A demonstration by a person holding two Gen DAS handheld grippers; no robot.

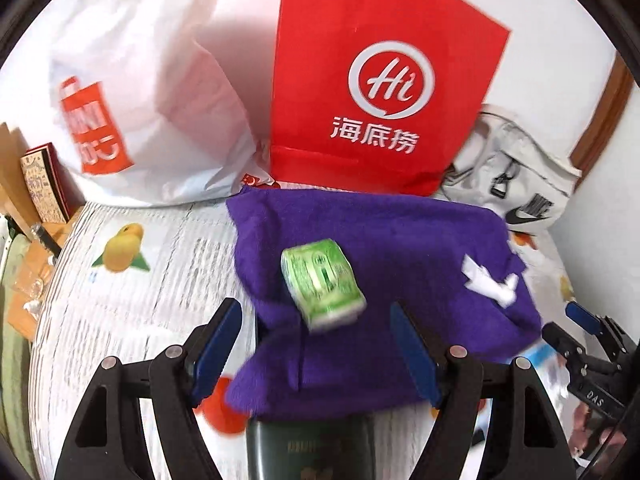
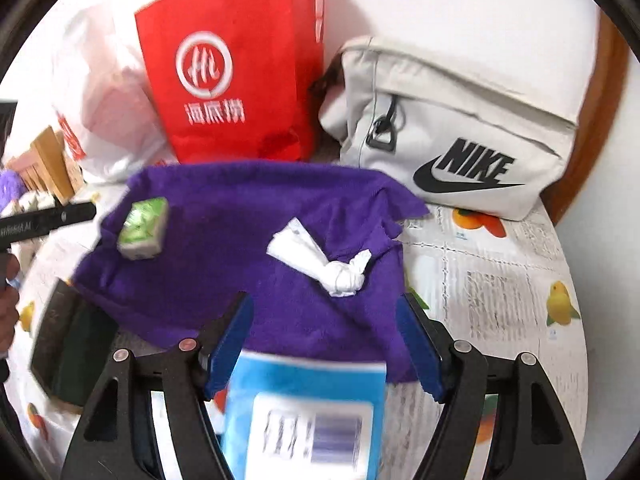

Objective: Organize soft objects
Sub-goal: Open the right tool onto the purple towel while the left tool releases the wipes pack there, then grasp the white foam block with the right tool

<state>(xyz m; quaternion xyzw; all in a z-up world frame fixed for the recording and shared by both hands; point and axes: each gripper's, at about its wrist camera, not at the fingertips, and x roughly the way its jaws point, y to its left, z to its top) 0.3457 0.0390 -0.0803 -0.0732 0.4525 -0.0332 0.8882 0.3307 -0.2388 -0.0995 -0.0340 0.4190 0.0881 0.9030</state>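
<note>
Purple cloth [image 1: 384,248] lies spread on the table, a green packet [image 1: 322,282] and knotted white tissue [image 2: 320,258] on top. The left gripper [image 1: 316,344] and right gripper [image 2: 326,340] hover wide-jawed, empty; each should pinch a near corner cleanly, clear of both.

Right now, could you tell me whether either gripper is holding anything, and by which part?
Nothing is held. The left gripper stands open above the purple cloth, and the right gripper is open above the blue packet.

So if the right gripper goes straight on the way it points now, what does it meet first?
Most likely the purple cloth, just past the blue packet lying under the open right gripper; depth is unclear.
</note>
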